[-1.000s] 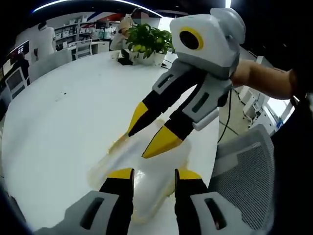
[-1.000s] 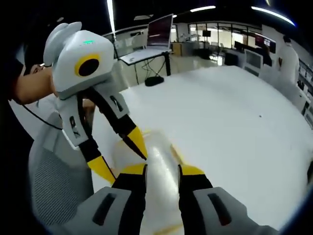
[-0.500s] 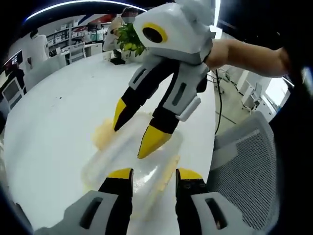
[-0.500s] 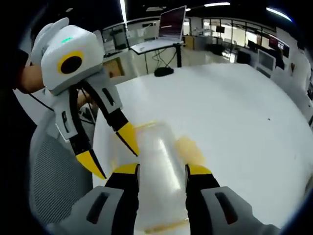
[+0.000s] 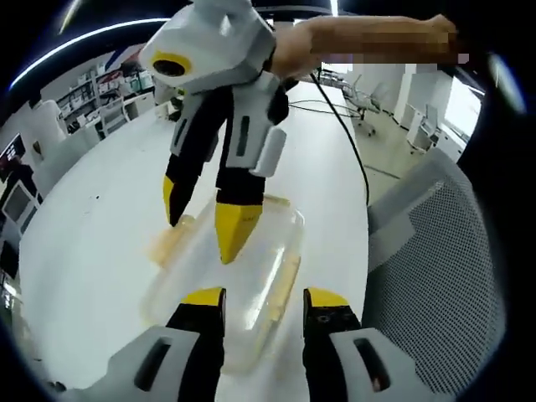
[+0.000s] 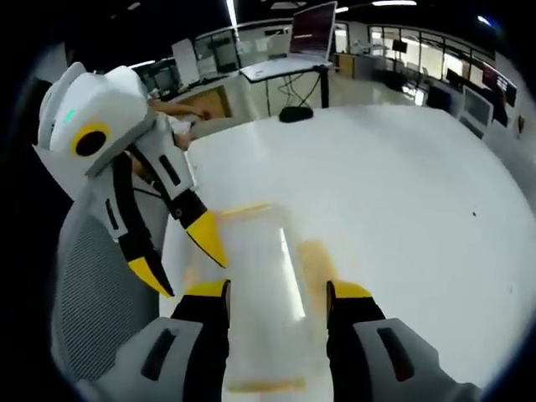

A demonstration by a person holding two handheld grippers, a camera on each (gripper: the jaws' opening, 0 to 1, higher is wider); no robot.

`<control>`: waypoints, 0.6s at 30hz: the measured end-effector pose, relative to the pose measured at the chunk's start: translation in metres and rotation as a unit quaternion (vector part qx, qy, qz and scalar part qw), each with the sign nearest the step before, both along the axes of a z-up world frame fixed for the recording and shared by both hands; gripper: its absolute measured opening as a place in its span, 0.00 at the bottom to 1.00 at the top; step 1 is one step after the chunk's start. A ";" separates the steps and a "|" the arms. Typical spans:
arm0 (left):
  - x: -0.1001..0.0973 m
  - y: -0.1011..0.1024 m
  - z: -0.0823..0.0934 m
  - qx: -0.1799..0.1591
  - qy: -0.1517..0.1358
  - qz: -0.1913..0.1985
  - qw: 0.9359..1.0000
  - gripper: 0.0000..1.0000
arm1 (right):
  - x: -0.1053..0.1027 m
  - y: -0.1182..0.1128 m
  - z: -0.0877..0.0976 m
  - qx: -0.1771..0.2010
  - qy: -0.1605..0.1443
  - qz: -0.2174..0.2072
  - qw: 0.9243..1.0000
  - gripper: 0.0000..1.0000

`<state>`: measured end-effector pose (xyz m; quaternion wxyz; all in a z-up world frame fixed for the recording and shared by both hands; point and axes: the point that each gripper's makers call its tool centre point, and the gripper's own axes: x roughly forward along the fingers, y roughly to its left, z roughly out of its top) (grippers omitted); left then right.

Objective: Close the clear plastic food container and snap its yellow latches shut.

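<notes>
The clear plastic food container (image 5: 255, 251) lies on the white table (image 5: 100, 234) near its edge, lid on top, with yellow latches (image 5: 172, 239) along its sides. My left gripper (image 5: 264, 300) is open, its jaws spread just over the container's near end. My right gripper (image 5: 203, 219) comes down from above, open, with its yellow tips at the container's far left side. In the right gripper view the container (image 6: 260, 285) runs lengthwise between my open right gripper (image 6: 279, 291) jaws, a yellow latch (image 6: 314, 255) folded out to its right. The left gripper (image 6: 178, 255) hangs open at the container's left edge.
A grey mesh chair (image 5: 435, 276) stands close against the table edge beside the container, also in the right gripper view (image 6: 92, 293). The white table (image 6: 402, 193) stretches wide beyond. A desk with a monitor (image 6: 314, 21) stands past the far edge. A person's forearm (image 5: 360, 38) holds the right gripper.
Both views have shifted with the hands. My right gripper has swung more upright over the container and its jaws have spread a little wider. The container looks unmoved.
</notes>
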<state>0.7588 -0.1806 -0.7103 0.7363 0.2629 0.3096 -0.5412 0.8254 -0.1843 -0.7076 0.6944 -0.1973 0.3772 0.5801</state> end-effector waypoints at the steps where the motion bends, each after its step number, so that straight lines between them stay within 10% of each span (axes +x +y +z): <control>1: 0.000 0.000 0.000 0.003 -0.008 -0.007 1.000 0.30 | 0.001 0.000 -0.001 -0.003 0.003 0.004 1.000 0.43; 18: 0.002 -0.003 -0.006 0.036 -0.092 -0.064 0.993 0.30 | 0.001 0.007 -0.014 -0.039 0.044 0.060 0.996 0.39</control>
